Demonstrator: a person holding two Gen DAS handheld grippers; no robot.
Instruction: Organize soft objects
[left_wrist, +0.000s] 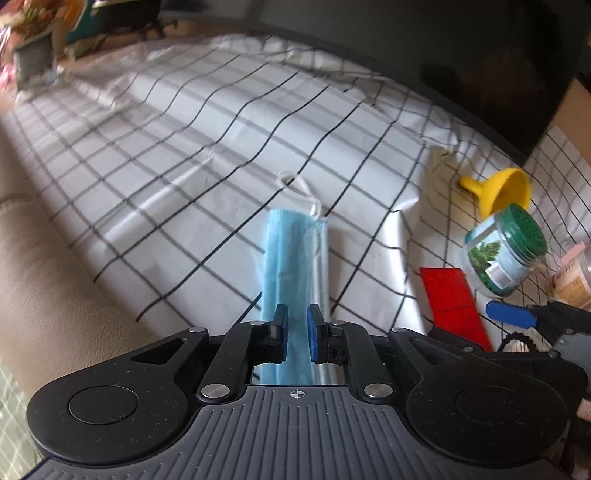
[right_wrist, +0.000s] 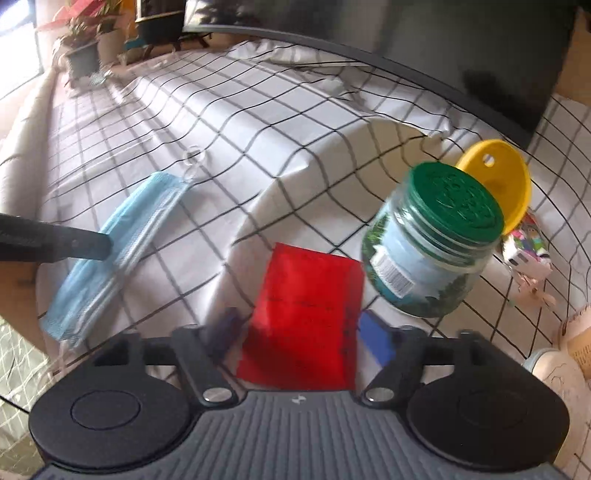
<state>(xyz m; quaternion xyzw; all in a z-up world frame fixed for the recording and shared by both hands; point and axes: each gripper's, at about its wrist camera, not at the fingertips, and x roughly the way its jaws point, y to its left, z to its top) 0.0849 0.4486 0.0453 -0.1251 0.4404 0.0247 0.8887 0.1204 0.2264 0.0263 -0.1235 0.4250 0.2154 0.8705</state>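
A folded blue face mask (left_wrist: 291, 266) with white ear loops lies on the checked cloth. My left gripper (left_wrist: 297, 334) has its pads narrowly apart on both sides of the mask's near end; I cannot tell whether they pinch it. The mask also shows in the right wrist view (right_wrist: 118, 243), with the left gripper's finger over it. A red flat pouch (right_wrist: 306, 314) lies on the cloth between the fingers of my right gripper (right_wrist: 301, 334), which is wide open. The pouch also shows in the left wrist view (left_wrist: 454, 302).
A glass jar with a green lid (right_wrist: 436, 243) and a yellow funnel (right_wrist: 495, 184) stand to the right of the pouch. A small colourful box (right_wrist: 528, 243) lies further right. A dark monitor (left_wrist: 461, 62) stands at the back. Potted plants (right_wrist: 85, 40) stand far left.
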